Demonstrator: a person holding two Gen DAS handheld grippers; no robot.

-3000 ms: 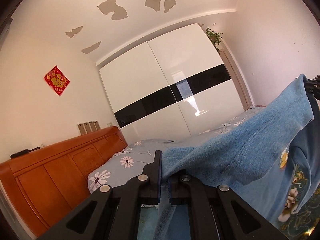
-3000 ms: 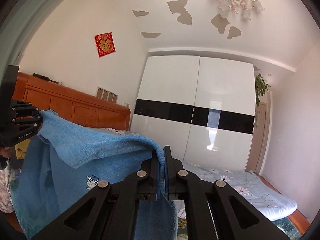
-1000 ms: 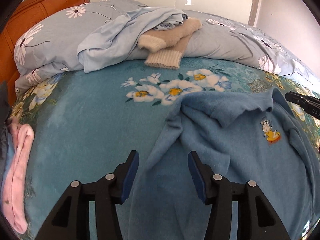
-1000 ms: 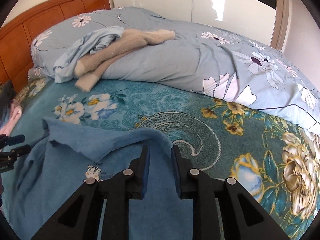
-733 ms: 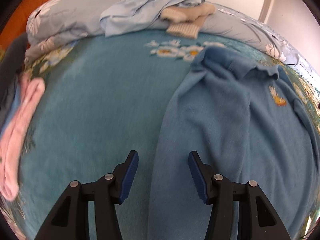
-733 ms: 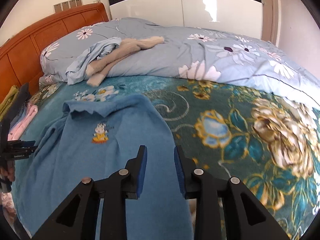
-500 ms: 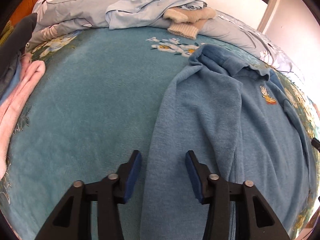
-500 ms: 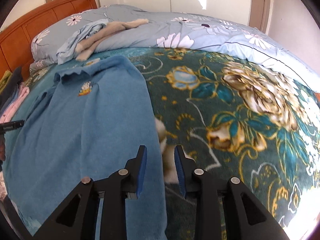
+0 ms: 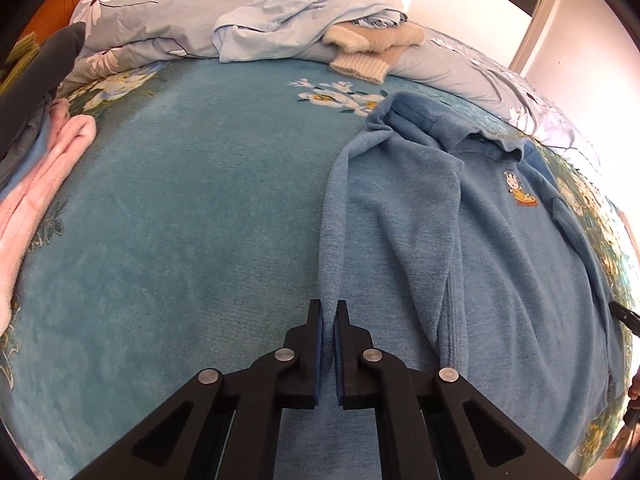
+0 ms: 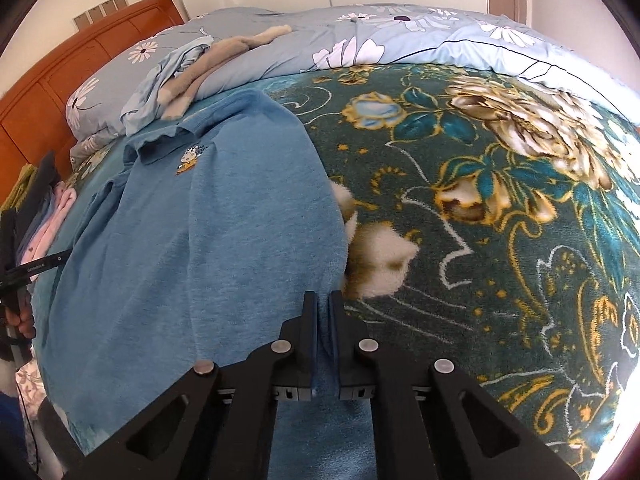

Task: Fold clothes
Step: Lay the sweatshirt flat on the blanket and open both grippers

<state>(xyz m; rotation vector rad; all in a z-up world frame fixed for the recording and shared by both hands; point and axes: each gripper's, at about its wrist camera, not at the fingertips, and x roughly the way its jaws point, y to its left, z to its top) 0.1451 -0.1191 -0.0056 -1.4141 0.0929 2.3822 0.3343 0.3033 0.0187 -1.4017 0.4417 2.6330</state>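
A blue collared shirt (image 9: pixel 500 248) (image 10: pixel 192 232) with a small cartoon patch lies spread on the teal flowered blanket (image 9: pixel 180 208), collar toward the pillows. My left gripper (image 9: pixel 329 312) is shut on the shirt's left side edge, which runs up between the pads. My right gripper (image 10: pixel 324 304) is shut on the shirt's right side edge near the hem. One sleeve lies folded over the shirt's front in the left wrist view. The left gripper's tip (image 10: pixel 40 268) shows at the left edge of the right wrist view.
A pale blue garment (image 9: pixel 296 24) and a beige knit piece (image 9: pixel 368 48) lie on the flowered duvet (image 10: pixel 400 32) at the back. Pink (image 9: pixel 44 168) and grey clothes are piled at the left. An orange wooden headboard (image 10: pixel 80 64) stands behind.
Both grippers came down from the shirt's shoulders to its lower side edges and closed on the fabric. The shirt now lies spread out flat on the blanket.
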